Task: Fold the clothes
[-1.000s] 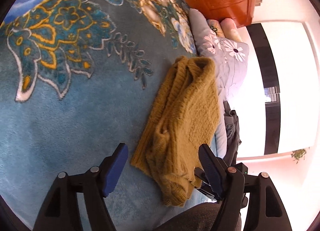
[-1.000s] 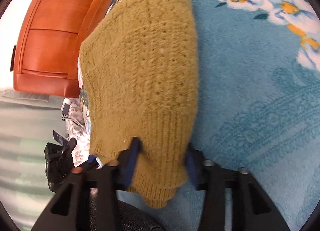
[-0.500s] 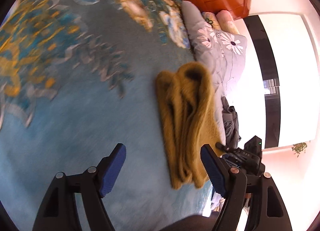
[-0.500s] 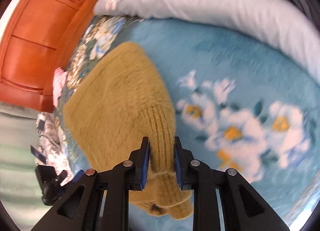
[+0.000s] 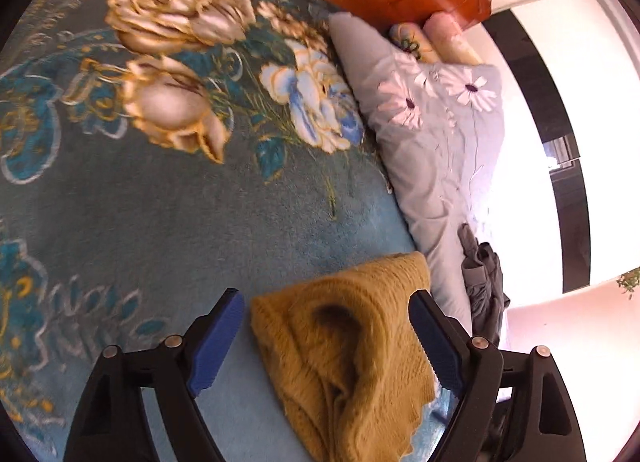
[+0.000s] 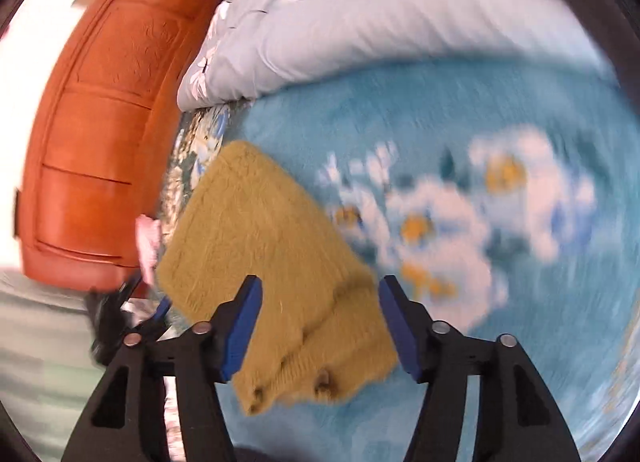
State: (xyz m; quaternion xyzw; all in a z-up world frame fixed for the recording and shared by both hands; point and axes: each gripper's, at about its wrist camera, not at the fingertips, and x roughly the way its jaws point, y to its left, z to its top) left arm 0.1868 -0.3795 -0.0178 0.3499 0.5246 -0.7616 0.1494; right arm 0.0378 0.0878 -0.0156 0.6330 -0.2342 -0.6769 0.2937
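Note:
A mustard-yellow knitted sweater (image 5: pixel 348 358) lies folded into a compact bundle on the blue floral bedspread (image 5: pixel 160 222). My left gripper (image 5: pixel 326 338) is open, its blue pads either side of the sweater's near end and above it. In the right wrist view the sweater (image 6: pixel 272 262) lies flat, folded, with its ribbed hem toward me. My right gripper (image 6: pixel 320 322) is open, its fingers straddling the hem end without holding it. That view is motion-blurred.
A grey flowered duvet (image 5: pixel 432 134) is heaped along the far side of the bed, also in the right wrist view (image 6: pixel 360 34). An orange wooden headboard (image 6: pixel 104 122) stands behind. Dark grey clothing (image 5: pixel 480 294) lies by the duvet. A pink cloth (image 6: pixel 148 246) sits at the bed edge.
My right gripper was shut on the sweater's hem and has opened, letting it go. The sweater now lies folded on the bedspread. My left gripper swung over the sweater's other end.

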